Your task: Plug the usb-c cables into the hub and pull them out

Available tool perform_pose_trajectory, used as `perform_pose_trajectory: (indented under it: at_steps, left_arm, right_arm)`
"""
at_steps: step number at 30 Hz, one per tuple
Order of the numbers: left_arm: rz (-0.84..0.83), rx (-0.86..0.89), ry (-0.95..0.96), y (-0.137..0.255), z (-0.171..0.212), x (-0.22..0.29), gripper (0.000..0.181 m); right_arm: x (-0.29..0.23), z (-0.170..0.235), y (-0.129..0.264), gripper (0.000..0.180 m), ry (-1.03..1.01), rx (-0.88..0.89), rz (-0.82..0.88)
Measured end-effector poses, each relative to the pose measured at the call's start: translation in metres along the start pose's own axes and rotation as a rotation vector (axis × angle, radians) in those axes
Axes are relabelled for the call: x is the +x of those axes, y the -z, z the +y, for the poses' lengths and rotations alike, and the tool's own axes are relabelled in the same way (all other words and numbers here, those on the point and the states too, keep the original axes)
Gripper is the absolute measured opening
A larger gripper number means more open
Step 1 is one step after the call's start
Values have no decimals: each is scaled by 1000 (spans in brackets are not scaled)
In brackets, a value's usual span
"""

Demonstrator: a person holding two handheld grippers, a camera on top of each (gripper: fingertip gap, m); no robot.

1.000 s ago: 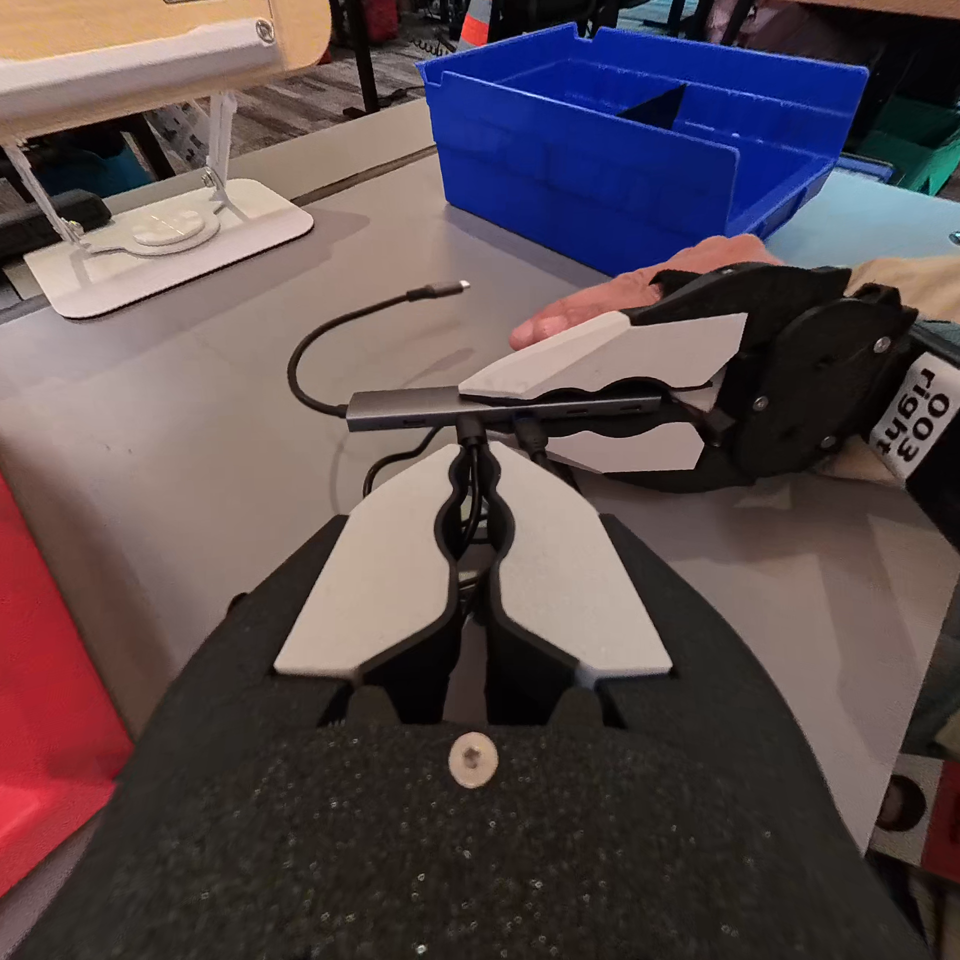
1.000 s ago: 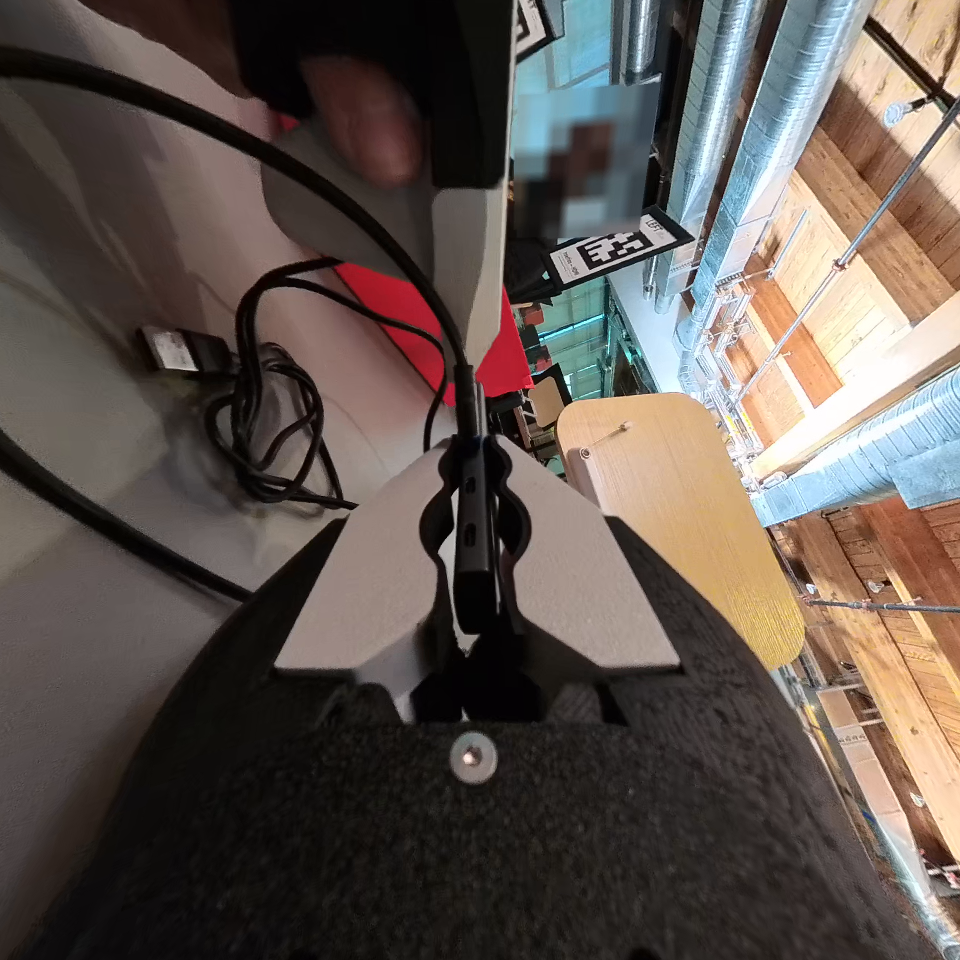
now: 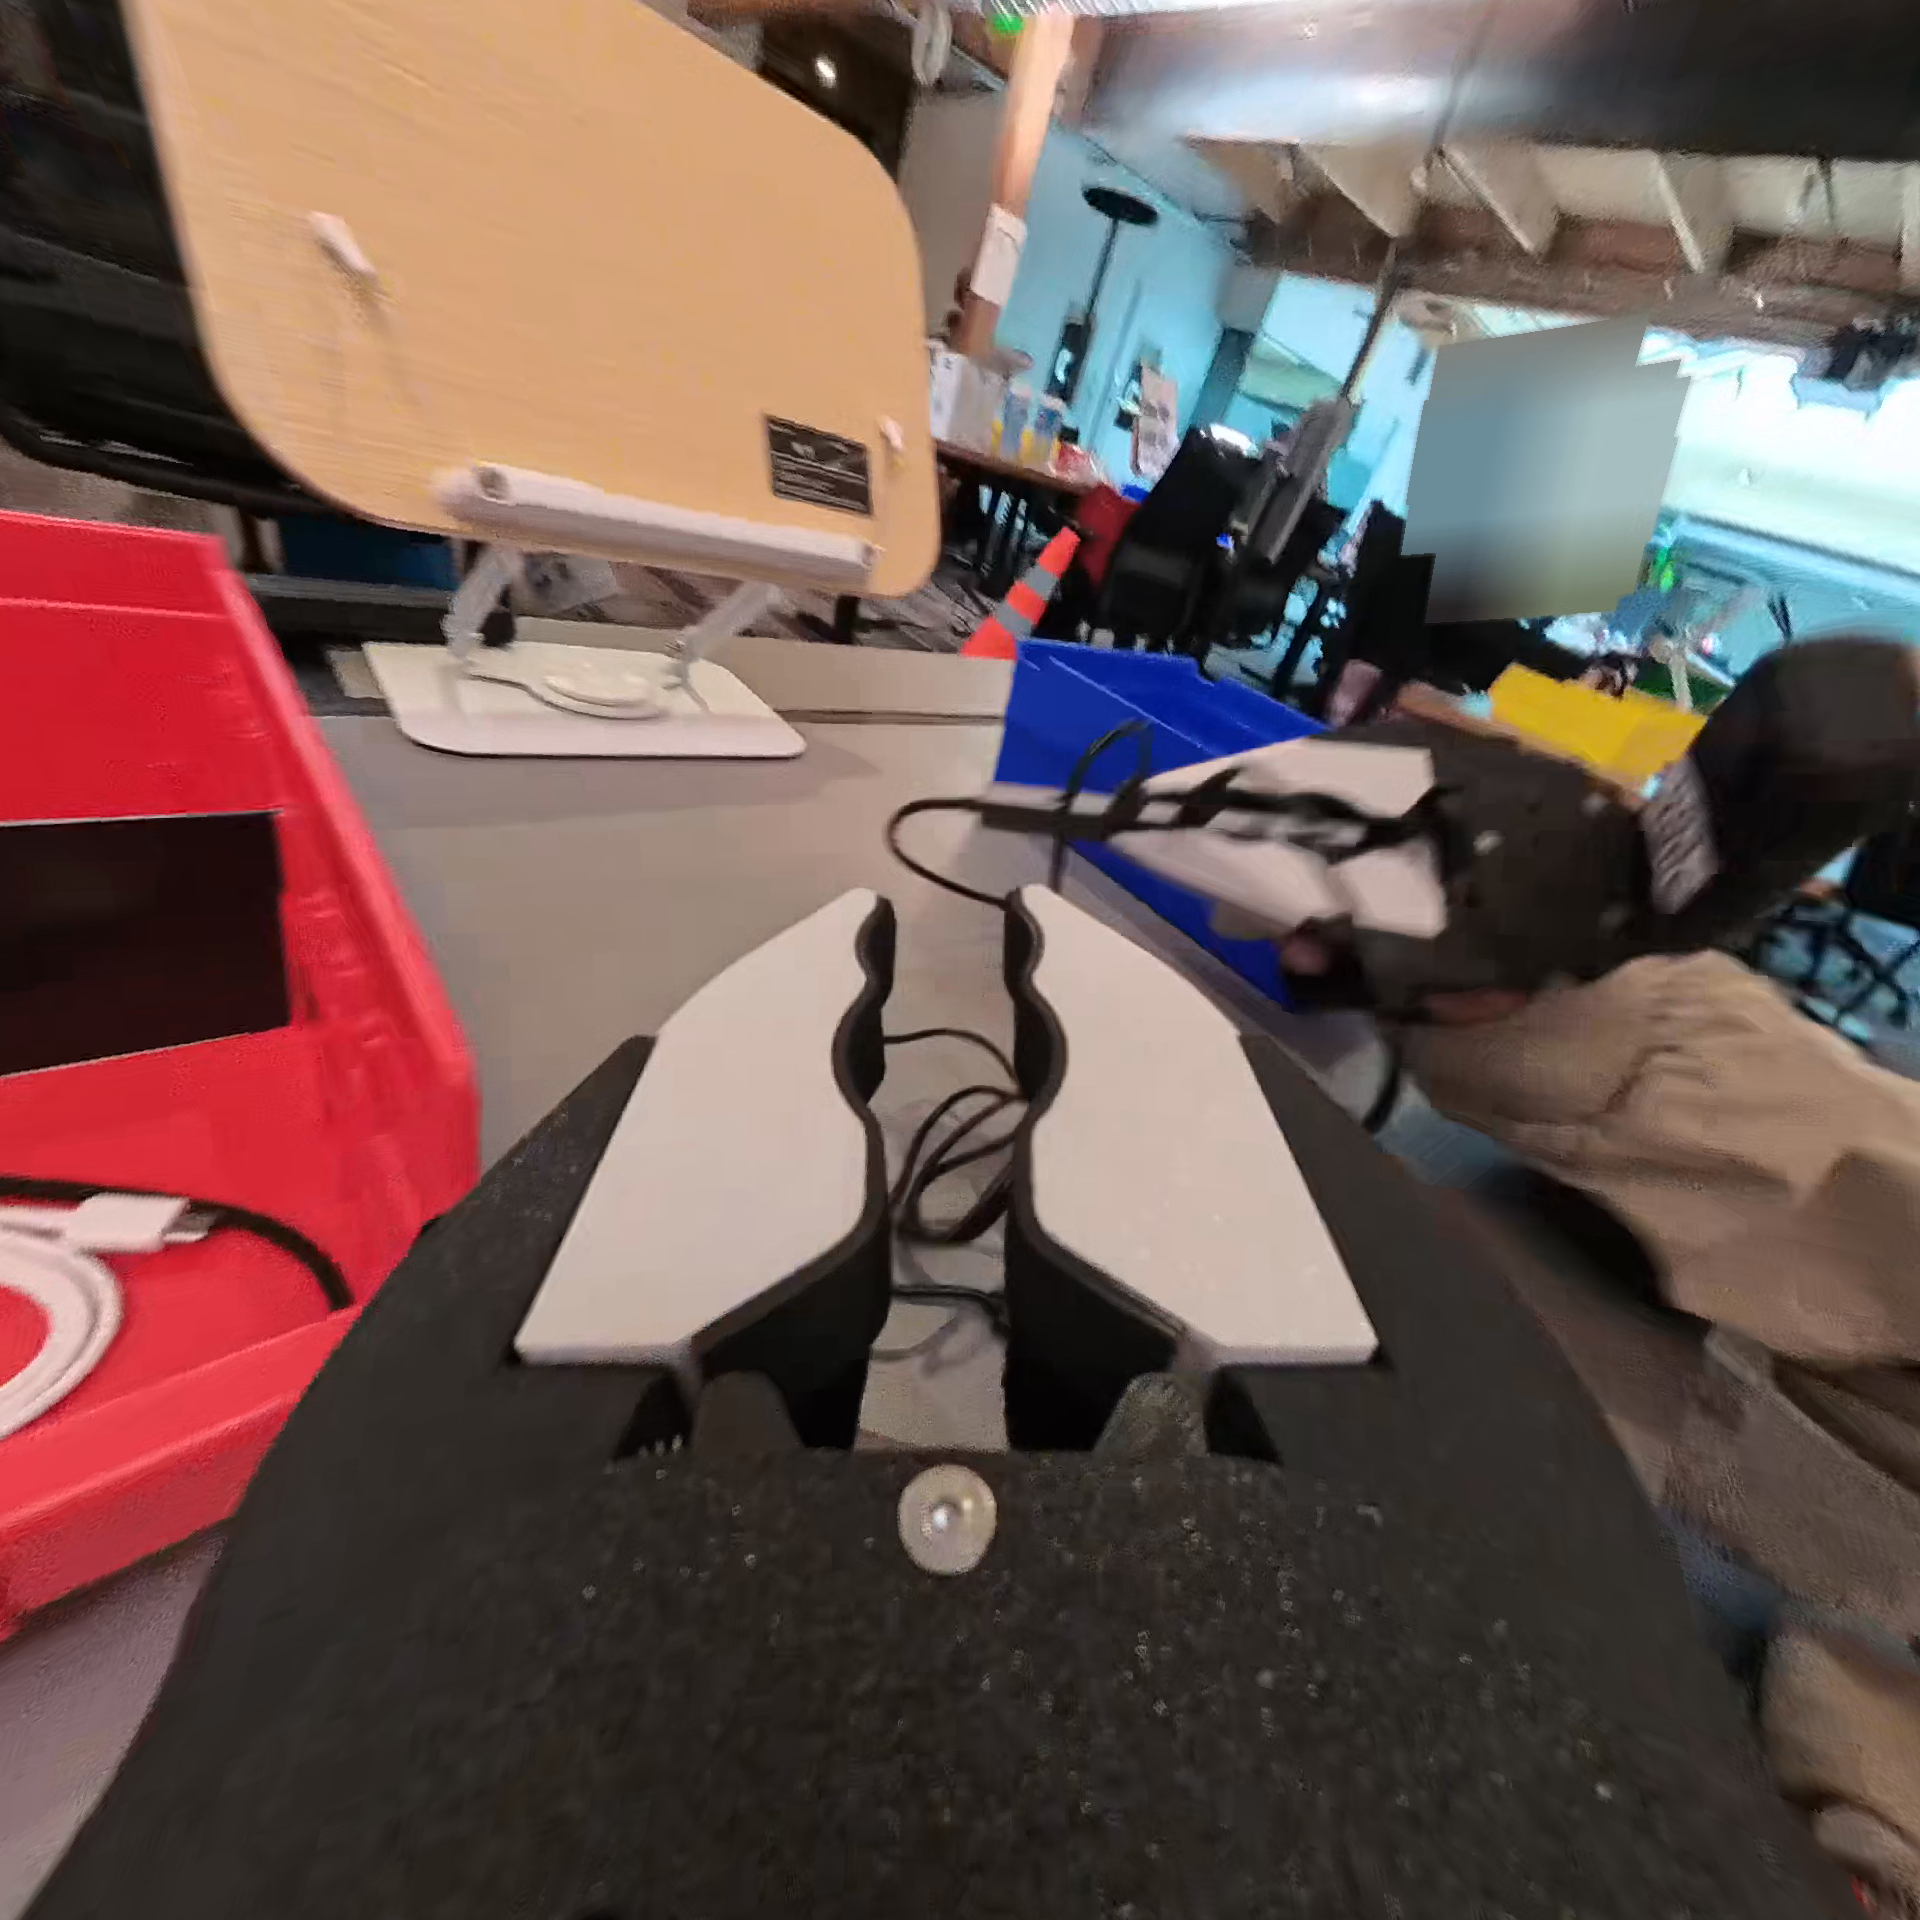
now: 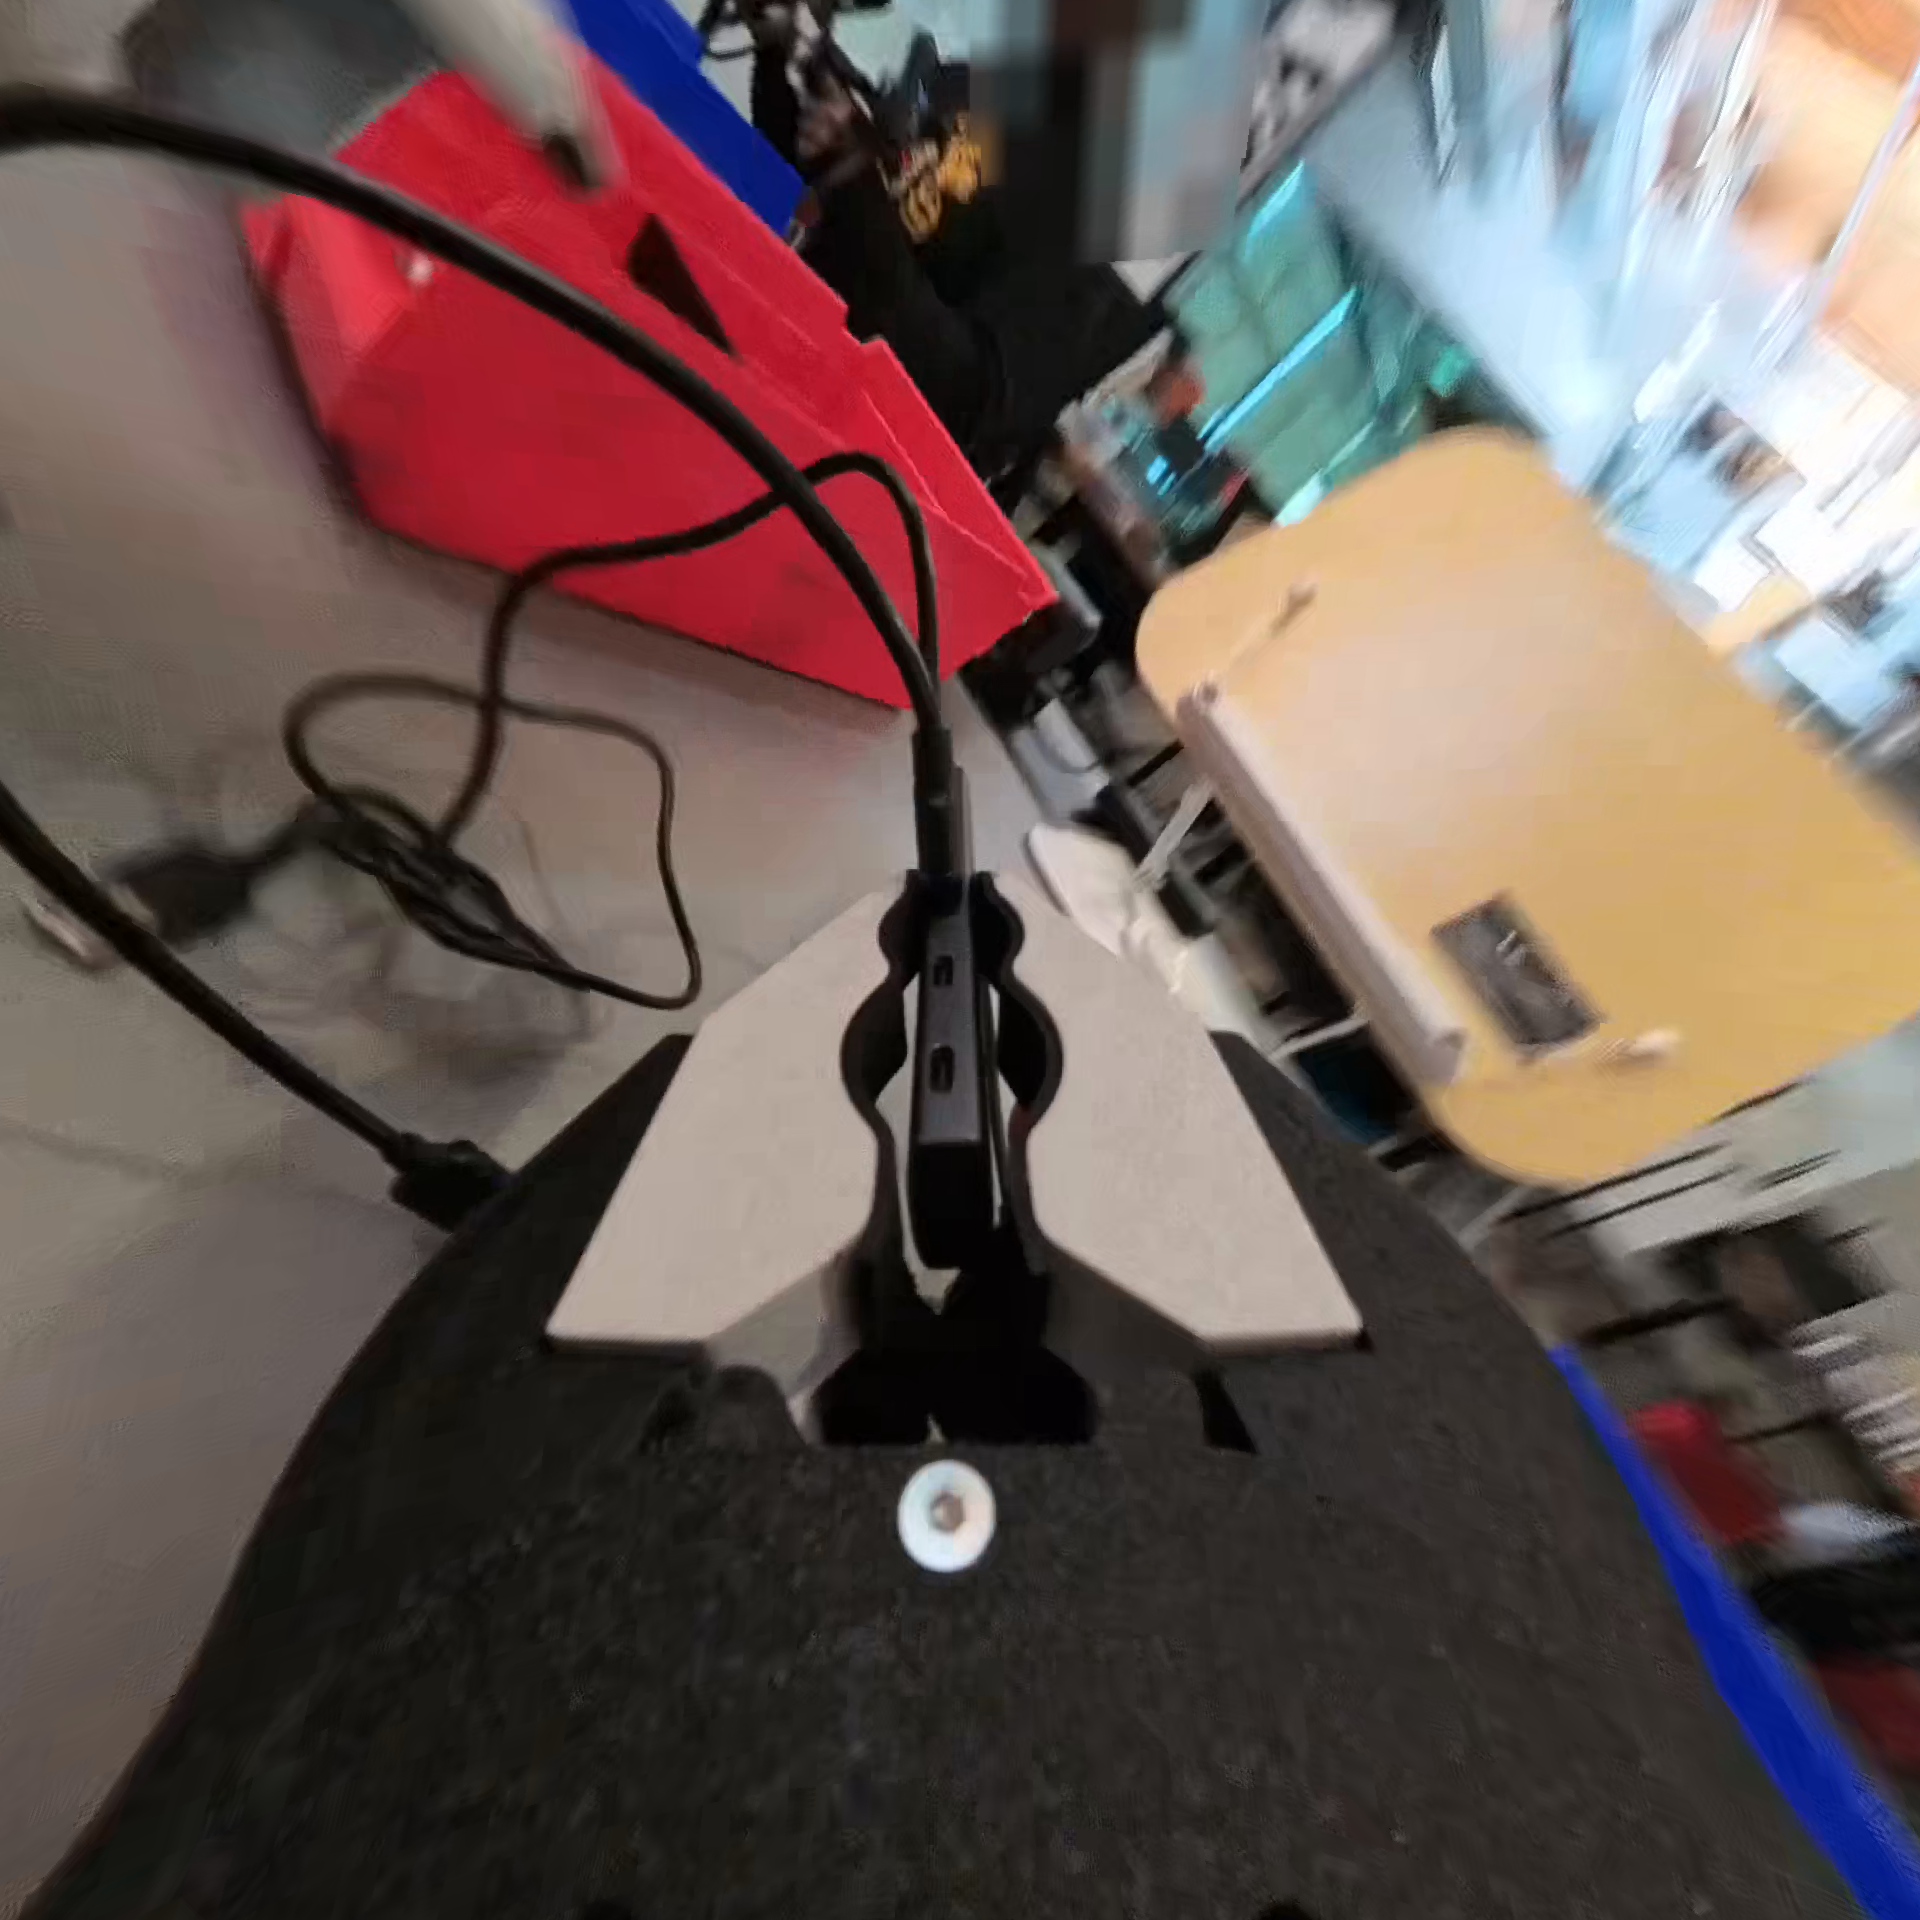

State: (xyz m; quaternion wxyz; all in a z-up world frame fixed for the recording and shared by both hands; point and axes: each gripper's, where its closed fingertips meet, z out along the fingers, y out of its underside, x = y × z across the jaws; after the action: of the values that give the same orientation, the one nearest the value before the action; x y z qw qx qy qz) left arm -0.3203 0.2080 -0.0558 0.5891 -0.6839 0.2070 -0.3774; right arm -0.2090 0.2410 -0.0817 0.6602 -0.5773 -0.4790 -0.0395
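Observation:
My right gripper is shut on the dark slim hub and holds it in the air; two side ports facing the camera are bare. The hub's thick black lead arcs away from its far end. A thin black usb-c cable runs from near the hub's tip down to a tangled bundle on the grey table. My left gripper is open and empty, low over the table, with the cable bundle showing between its fingers. In the left wrist view the right gripper and hub are ahead to the right.
A red bin holding a white cable sits to the left. A blue bin stands behind the hub. A wooden board on a white stand is at the back. A person's beige sleeve crosses the right side.
My left gripper has opened, let go of the cable and drawn back from the hub. My right gripper has lifted the hub off the table.

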Motion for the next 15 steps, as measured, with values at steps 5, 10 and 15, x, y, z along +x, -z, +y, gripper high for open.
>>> perform_pose_trajectory:
  at_steps: [5,10,15]
  left_arm:
    - [-29,-29,24,0,9,-16,12]
    - [8,-66,41,-5,17,-7,11]
    - [27,-87,18,-7,19,-1,9]
  right_arm:
    - [91,-56,23,8,-364,44,-126]
    - [229,-93,55,8,-441,106,12]
    - [344,-65,96,9,-352,-119,206]
